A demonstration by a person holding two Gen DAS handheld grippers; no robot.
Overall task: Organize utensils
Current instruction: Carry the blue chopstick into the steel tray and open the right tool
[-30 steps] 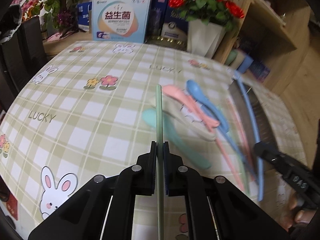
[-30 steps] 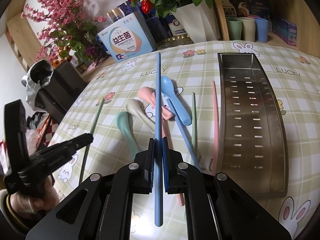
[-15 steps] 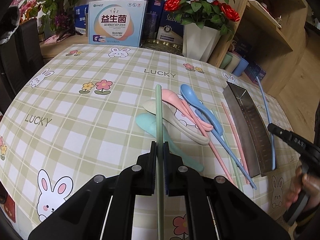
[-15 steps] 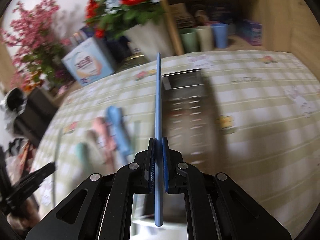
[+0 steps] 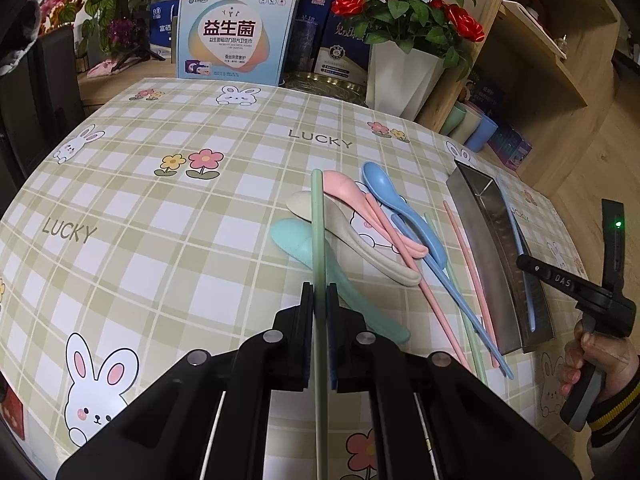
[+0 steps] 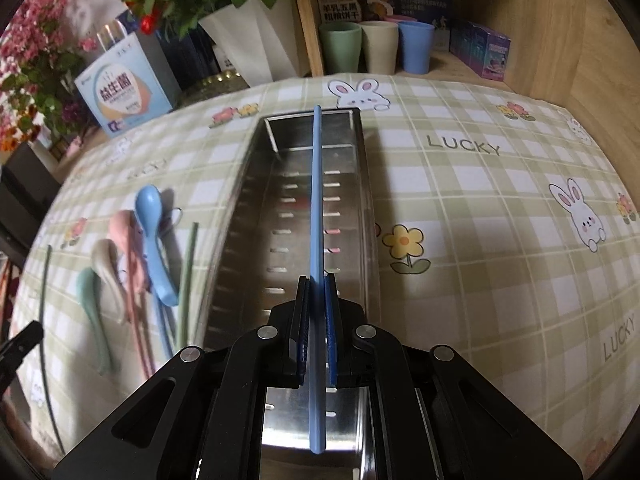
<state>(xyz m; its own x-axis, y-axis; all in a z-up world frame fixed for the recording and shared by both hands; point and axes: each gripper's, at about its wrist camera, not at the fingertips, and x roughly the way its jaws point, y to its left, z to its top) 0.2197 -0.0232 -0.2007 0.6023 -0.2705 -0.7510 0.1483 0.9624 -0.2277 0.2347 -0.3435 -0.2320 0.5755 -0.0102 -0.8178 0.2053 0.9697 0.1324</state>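
Now | right hand-held gripper (image 6: pixel 318 292) clamps blue chopstick (image 6: pixel 317 200) | over steel tray (image 6: pixel 248 184)

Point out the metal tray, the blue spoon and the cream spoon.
metal tray (image 6: pixel 256 184), right wrist view, left wall.
blue spoon (image 6: pixel 149 204), right wrist view, bowl.
cream spoon (image 5: pixel 300 205), left wrist view, bowl.

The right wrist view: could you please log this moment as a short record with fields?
right gripper: shut on blue chopstick
chopstick position: held lengthwise over the steel tray, not released
tray contents: nothing seen inside
left gripper: shut on green chopstick
on tablecloth, left of tray: blue spoon, pink, beige and teal spoons, loose chopsticks
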